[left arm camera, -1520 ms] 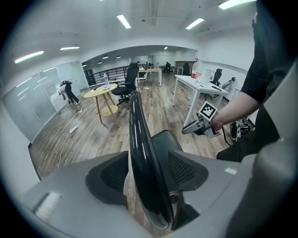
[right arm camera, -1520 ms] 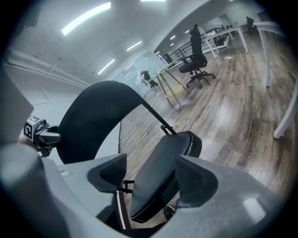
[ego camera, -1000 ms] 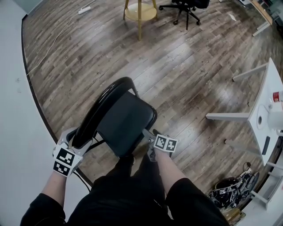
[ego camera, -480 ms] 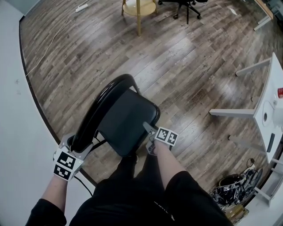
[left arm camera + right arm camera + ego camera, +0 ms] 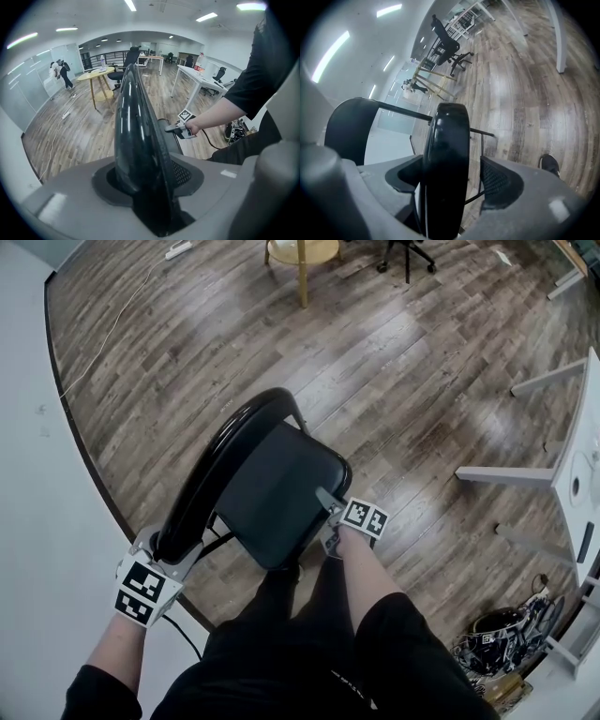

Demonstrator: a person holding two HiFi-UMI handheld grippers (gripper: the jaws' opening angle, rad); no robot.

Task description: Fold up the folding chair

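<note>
From the head view, your left gripper (image 5: 167, 545) sits on the folding chair's (image 5: 267, 521) backrest (image 5: 220, 456) and your right gripper (image 5: 328, 518) at the seat (image 5: 281, 484) edge. In the left gripper view, the jaws have just been closing and pinch the backrest (image 5: 136, 131). In the right gripper view, the jaws are spread with the seat (image 5: 443, 159) edge between them.

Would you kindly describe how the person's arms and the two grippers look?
The left gripper and right gripper are grey, each with dark meshed pads and a cube of black-and-white square markers. A black cable trails from the right one. The sleeves are short and black.

One folding chair (image 5: 272, 486), two grippers (image 5: 173, 547) (image 5: 329, 521), one round yellow table (image 5: 302, 251)
</note>
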